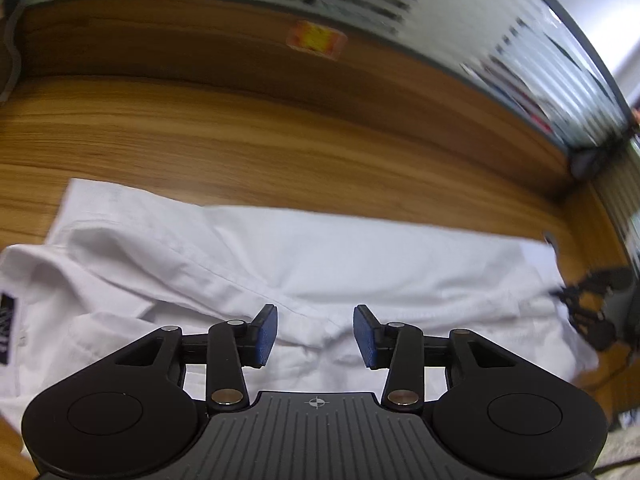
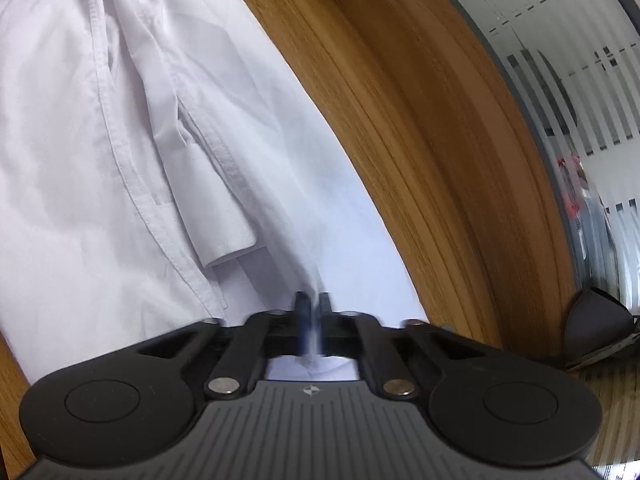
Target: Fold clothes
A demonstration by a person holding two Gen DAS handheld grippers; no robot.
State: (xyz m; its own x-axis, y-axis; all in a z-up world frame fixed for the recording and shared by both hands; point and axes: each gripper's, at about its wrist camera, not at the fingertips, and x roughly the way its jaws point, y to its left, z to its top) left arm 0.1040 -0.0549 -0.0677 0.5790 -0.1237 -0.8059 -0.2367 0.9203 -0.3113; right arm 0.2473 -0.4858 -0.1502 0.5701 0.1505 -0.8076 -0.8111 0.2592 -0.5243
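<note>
A white shirt (image 1: 320, 264) lies spread across the wooden table (image 1: 240, 148), with its collar and a dark label at the left edge. My left gripper (image 1: 315, 334) hovers open just above the shirt's middle seam, its blue pads apart with nothing between them. The other gripper (image 1: 588, 312) shows blurred at the shirt's right end. In the right wrist view my right gripper (image 2: 314, 304) is shut on a pinch of the white shirt (image 2: 120, 160) near its hem, beside a folded sleeve cuff (image 2: 228, 240).
A raised wooden ledge (image 1: 280, 60) runs along the table's far side, under a frosted striped glass partition (image 1: 520, 40). An orange-yellow sticker (image 1: 316, 38) is on the ledge. A dark rounded object (image 2: 596, 320) sits at the table's right end.
</note>
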